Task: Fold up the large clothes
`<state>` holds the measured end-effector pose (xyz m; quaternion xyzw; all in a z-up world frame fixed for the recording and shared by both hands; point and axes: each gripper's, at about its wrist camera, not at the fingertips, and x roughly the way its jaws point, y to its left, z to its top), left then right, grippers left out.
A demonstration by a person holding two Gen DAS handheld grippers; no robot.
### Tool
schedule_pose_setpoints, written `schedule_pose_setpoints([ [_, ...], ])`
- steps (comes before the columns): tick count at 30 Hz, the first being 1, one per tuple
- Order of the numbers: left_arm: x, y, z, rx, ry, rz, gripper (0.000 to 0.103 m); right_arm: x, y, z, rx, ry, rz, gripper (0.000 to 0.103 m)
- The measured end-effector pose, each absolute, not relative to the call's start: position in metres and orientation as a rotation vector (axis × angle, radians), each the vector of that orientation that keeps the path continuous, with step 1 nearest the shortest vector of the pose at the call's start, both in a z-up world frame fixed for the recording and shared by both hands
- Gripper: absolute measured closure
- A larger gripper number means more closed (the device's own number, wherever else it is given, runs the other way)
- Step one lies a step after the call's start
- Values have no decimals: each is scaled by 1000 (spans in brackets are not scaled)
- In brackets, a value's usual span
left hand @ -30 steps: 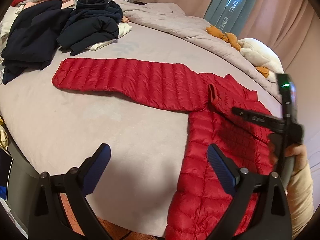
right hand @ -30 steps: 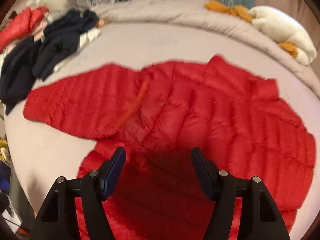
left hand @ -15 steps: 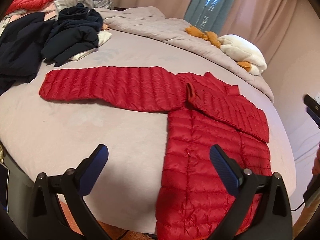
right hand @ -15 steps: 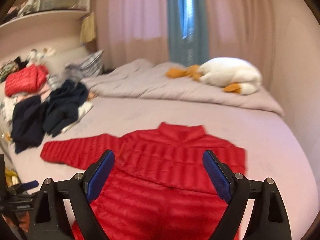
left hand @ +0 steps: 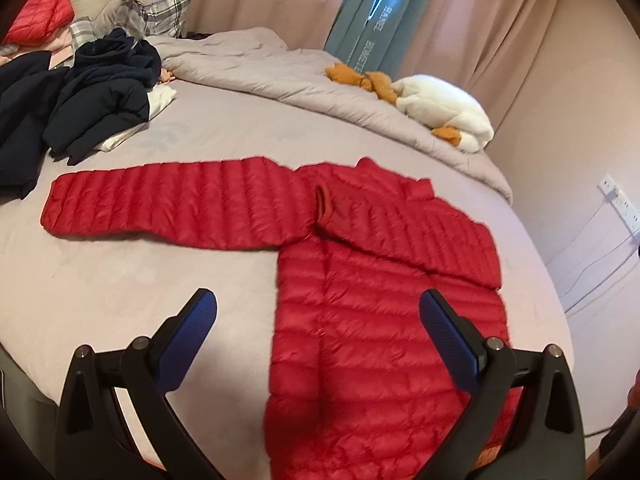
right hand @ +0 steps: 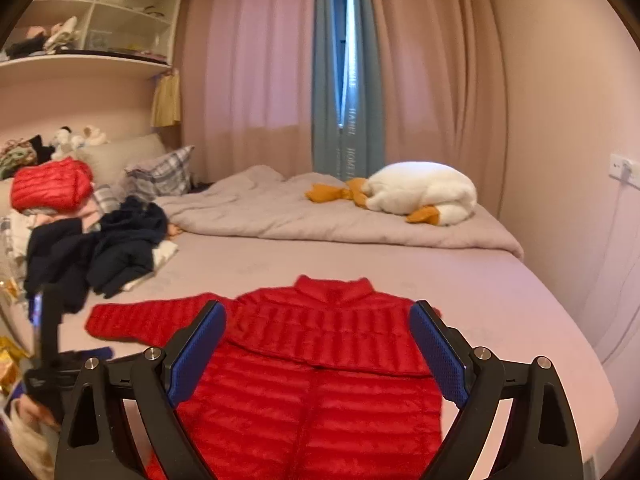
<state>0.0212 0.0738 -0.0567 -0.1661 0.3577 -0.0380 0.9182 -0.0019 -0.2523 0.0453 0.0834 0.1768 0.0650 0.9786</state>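
Left gripper point(left hand: 318, 332): blue pads spread wide, nothing between them, held above the near edge of the bed point(left hand: 120, 280). Right gripper point(right hand: 316, 356): likewise spread and empty, raised over the lower body of the jacket.

Red down jacket point(left hand: 384, 320) lies flat on the bed, hem toward the person, collar point(right hand: 334, 284) away toward the bunched duvet point(right hand: 320, 216). Body axis runs near-to-far. One sleeve point(left hand: 408, 228) is folded across the chest, its cuff point(left hand: 322, 206) resting near the opposite shoulder. The other sleeve point(left hand: 168, 200) is not yet folded: it lies straight out from the shoulder toward the person's left, long axis crosswise to the body, flat on the sheet, its cuff end near the dark clothes pile point(left hand: 80, 96) but apart from it.

Judgement: the unfolded sleeve is the next thing to bring in. It lies forward and left of the left gripper, wholly on that side; the right gripper sits over the jacket's middle, further from the cuff. Left looks the nearer tool for the far cuff. The sleeve would have to travel rightward across the chest, over the one already folded.

Further back: white plush goose point(right hand: 420, 192) on the duvet, plaid pillow point(right hand: 160, 176), a folded red garment point(right hand: 50, 190) at the head end, curtains point(right hand: 248, 80) behind.
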Motion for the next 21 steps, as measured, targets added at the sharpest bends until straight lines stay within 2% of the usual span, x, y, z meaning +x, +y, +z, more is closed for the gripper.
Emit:
schedule_pose_setpoints([
  [11,10,62,4,-426,677,-186,1,-24,-248,71,238,254,203,11],
  [21,15,30,32,-394,661,-240,1,-29,-250,61,250,266,192,11],
])
